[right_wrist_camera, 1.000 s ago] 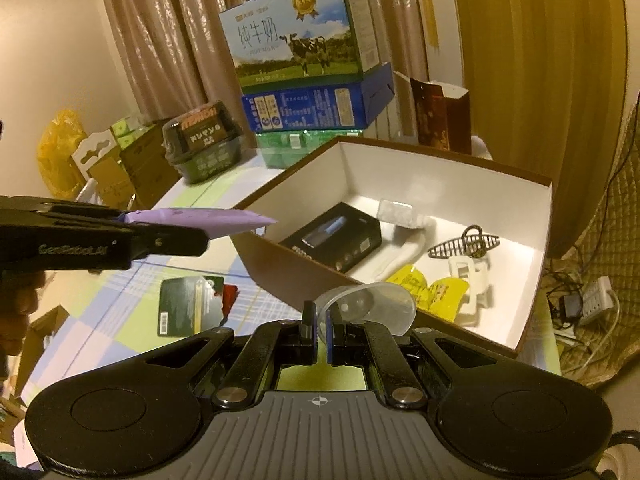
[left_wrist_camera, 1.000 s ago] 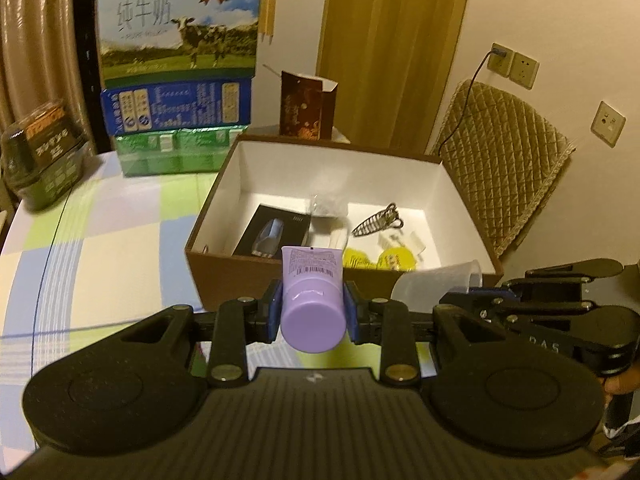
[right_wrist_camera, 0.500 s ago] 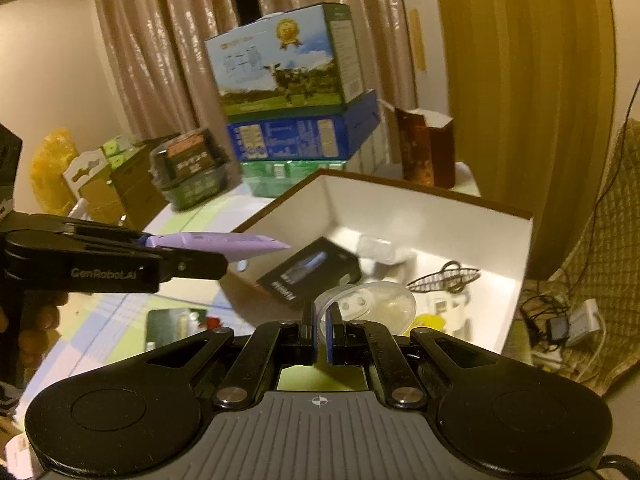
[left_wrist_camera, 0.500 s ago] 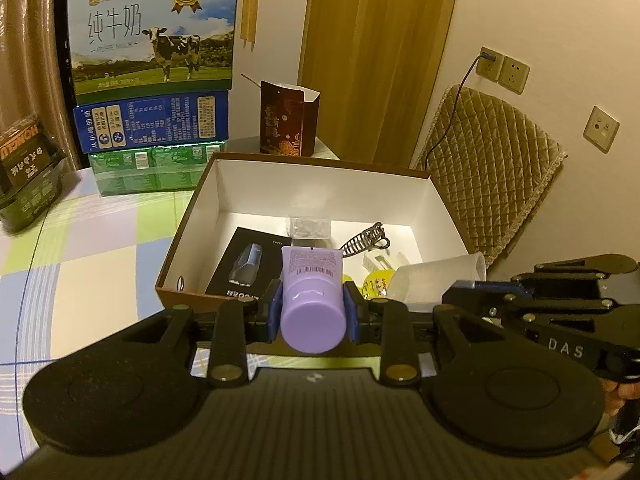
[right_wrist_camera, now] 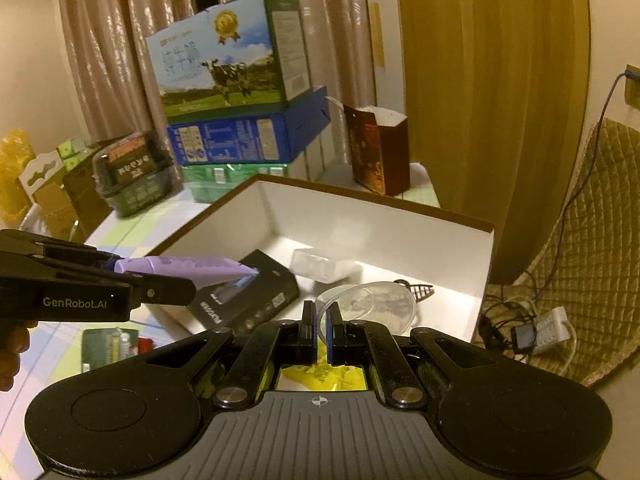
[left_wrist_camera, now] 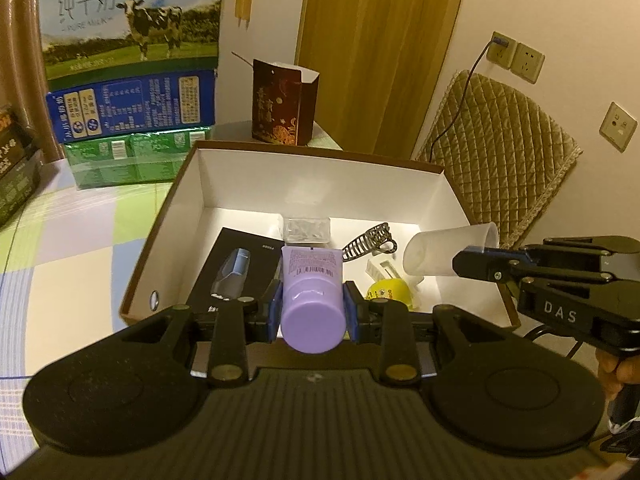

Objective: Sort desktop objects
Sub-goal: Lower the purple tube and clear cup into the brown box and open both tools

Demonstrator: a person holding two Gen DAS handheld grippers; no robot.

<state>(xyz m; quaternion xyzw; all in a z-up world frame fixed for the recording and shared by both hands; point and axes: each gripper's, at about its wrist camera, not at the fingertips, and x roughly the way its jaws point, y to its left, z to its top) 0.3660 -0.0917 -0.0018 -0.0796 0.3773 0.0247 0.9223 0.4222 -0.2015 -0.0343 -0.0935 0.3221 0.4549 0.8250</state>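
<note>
Over the open brown box [left_wrist_camera: 208, 184], the left gripper [left_wrist_camera: 312, 308] pinches a lilac tube [left_wrist_camera: 312, 292] by its cap end, and the right gripper [right_wrist_camera: 322, 320] is pressed together on the rim of a clear plastic cup [right_wrist_camera: 368, 308]. Both items hang above the box's contents, so this looks like the drop-off step. Next, each needs lowering into a free patch beside the black carton [left_wrist_camera: 236, 272], then letting go.
</note>
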